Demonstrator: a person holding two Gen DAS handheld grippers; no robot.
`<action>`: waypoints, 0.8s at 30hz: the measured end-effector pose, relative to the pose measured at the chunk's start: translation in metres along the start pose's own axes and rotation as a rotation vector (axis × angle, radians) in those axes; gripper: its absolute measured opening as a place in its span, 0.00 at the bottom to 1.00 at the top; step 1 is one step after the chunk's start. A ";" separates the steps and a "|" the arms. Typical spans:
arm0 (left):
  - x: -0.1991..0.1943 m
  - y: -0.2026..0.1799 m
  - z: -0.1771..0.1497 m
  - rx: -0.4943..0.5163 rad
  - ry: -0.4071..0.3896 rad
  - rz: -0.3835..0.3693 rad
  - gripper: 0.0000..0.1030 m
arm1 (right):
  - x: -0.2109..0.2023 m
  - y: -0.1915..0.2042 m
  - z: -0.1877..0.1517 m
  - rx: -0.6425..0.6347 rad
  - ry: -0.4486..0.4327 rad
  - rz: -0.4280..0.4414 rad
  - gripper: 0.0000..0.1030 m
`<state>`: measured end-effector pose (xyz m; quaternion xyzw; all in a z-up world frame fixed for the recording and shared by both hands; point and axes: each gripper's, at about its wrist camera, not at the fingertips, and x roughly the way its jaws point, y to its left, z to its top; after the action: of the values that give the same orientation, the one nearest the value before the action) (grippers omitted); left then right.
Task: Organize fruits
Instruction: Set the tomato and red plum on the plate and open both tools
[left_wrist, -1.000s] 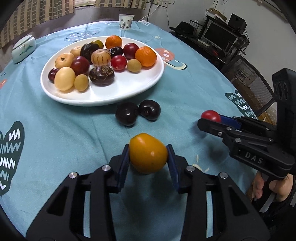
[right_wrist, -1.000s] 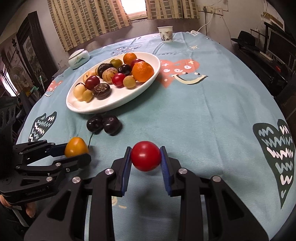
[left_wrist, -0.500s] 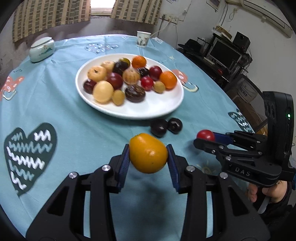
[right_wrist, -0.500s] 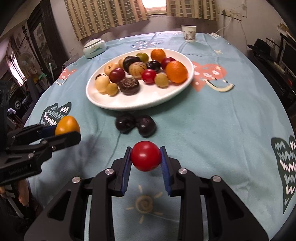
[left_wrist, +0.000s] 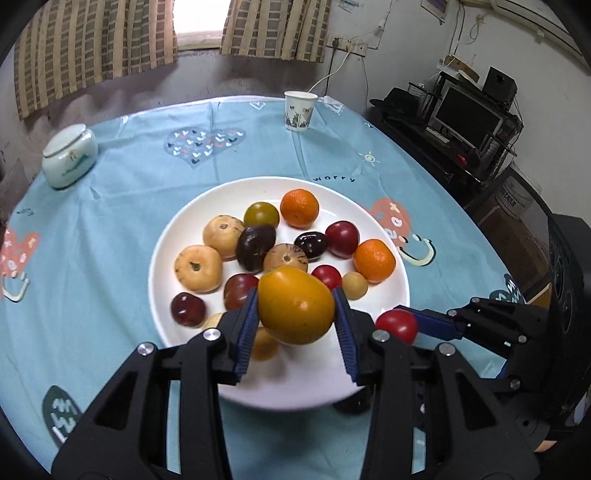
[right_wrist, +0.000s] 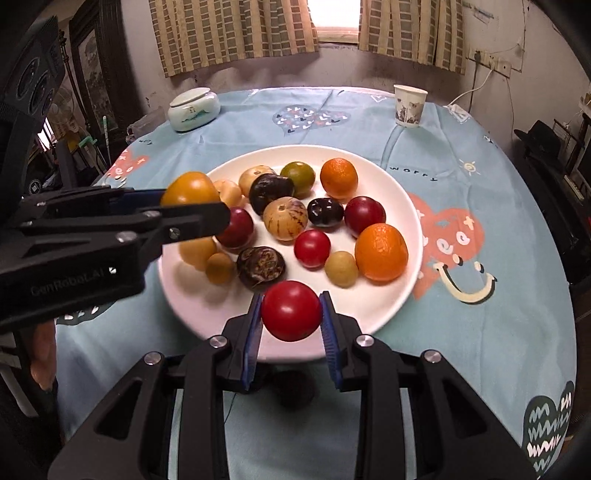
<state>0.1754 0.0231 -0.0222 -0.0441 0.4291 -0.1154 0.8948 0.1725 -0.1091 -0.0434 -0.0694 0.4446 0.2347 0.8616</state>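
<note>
Left wrist view shows the left hand-held gripper pinching a yellow-orange fruit above the white plate, apparently to add it there, while the right hand-held gripper pinches a red fruit.

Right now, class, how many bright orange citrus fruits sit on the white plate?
2: one orange at the plate's far side, one orange at its right edge. None seems hidden.

- Lived-in home room, dining use.
- Round table under printed cloth; paper cup, lidded jar.
- Curtained window.
- Computer desk at side; wall socket with trailing cord.
</note>
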 end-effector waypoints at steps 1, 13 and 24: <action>0.005 -0.001 0.000 -0.001 0.005 0.001 0.39 | 0.004 -0.003 0.002 0.003 0.003 -0.008 0.30; 0.034 0.003 0.009 -0.004 0.028 0.005 0.51 | 0.023 -0.016 0.012 0.028 0.030 -0.026 0.37; -0.014 0.028 0.000 -0.053 -0.089 0.024 0.67 | -0.027 -0.021 -0.008 0.100 -0.071 -0.061 0.58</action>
<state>0.1722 0.0536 -0.0166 -0.0678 0.3923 -0.0914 0.9128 0.1631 -0.1396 -0.0284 -0.0314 0.4224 0.1881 0.8861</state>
